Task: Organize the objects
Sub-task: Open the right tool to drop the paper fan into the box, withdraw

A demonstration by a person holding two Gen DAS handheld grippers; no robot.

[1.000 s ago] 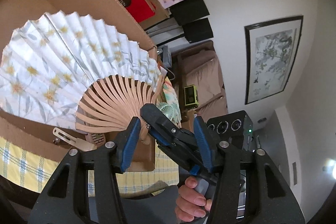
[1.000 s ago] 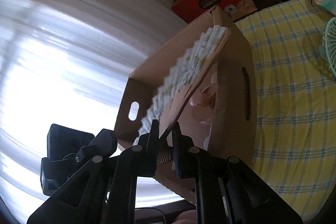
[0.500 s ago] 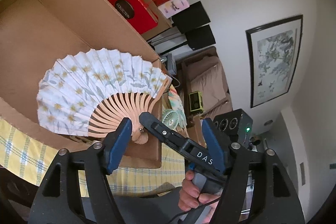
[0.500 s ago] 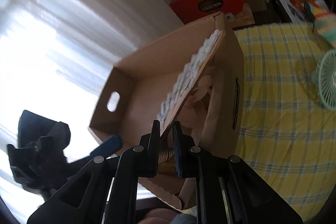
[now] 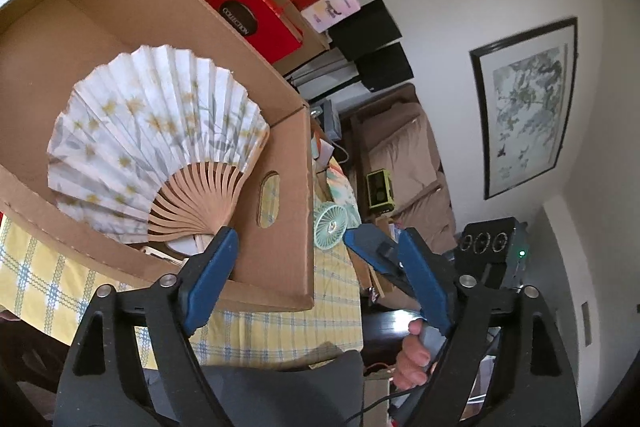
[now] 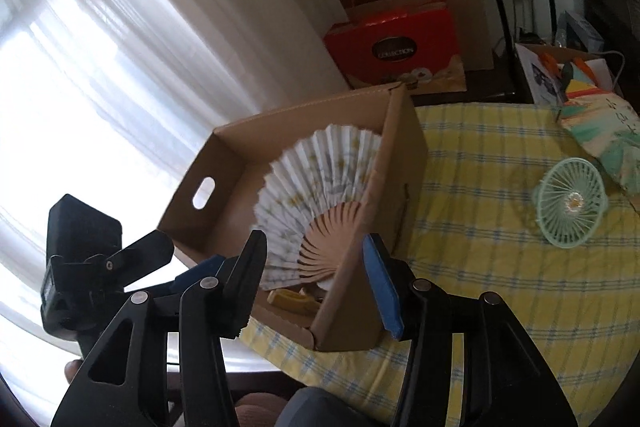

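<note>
Spread fan [image 5: 160, 143] lodged in box [image 5: 288, 251]; left gripper [image 5: 320, 279] and right gripper [image 6: 316, 279] opening, nothing gripped.

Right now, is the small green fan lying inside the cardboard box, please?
No, the small green fan lies on the yellow checked tablecloth, apart from the cardboard box, which holds the open paper fan.

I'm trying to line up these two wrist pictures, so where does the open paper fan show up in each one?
Left wrist view: the paper fan is left of centre, spread open inside the cardboard box, ribs pointing lower right.
Right wrist view: the paper fan sits centre frame, in the same cardboard box, above the open fingers.
Shared landmark: the small green fan on the yellow checked cloth.
</note>
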